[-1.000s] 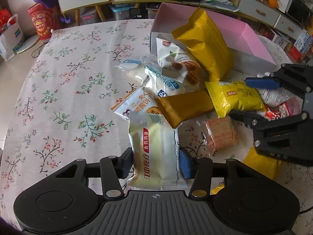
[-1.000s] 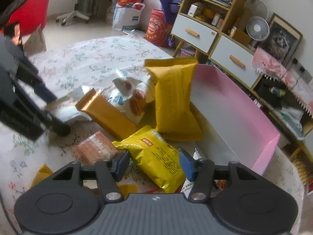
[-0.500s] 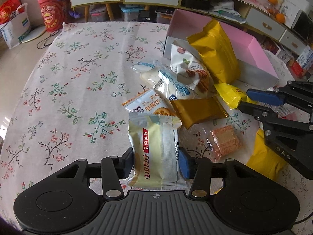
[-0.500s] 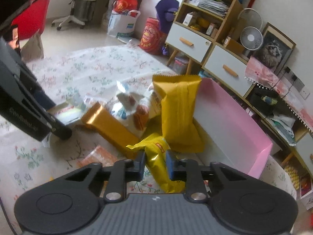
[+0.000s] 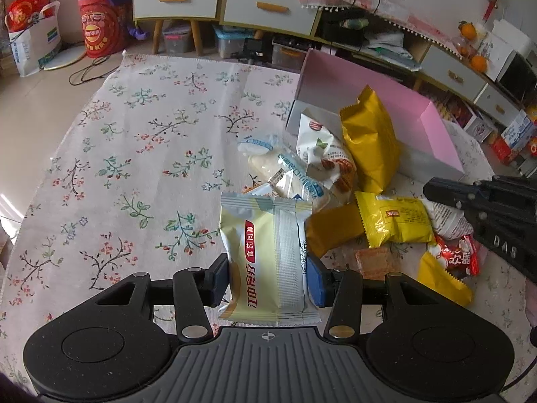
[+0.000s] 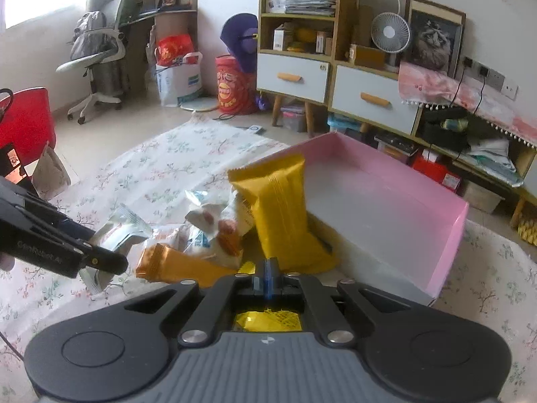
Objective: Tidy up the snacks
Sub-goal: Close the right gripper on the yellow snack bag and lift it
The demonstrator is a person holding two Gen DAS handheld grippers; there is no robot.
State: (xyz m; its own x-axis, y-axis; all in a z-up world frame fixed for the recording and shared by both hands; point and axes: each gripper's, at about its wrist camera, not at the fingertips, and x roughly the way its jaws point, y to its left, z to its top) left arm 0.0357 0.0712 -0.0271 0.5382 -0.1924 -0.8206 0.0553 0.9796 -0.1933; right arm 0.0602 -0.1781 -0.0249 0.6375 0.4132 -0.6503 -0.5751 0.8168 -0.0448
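My left gripper (image 5: 266, 277) is shut on a pale yellow snack packet (image 5: 265, 255) with red Chinese lettering, held above the floral tablecloth. My right gripper (image 6: 269, 270) has its jaws pressed together; the small bright yellow packet (image 5: 394, 223) lies on the table in the left wrist view, apart from the right gripper's fingers (image 5: 449, 189), and only a yellow scrap (image 6: 268, 320) shows under the right gripper's body. A pile of snacks lies by the pink box (image 6: 386, 201): a tall yellow bag (image 6: 282, 221), a gold bar packet (image 6: 178, 265) and white packets (image 5: 322, 154).
A red packet (image 5: 454, 257), an orange cracker pack (image 5: 374, 262) and another yellow wrapper (image 5: 439, 282) lie on the tablecloth (image 5: 134, 154) at the right. Drawers and shelves (image 6: 335, 84) stand behind the table. A red chair (image 6: 23, 127) stands at the left.
My right gripper closed fully and lifted back from the pile; the small yellow packet stays on the table. My left gripper rose and drew back with the pale packet in it.
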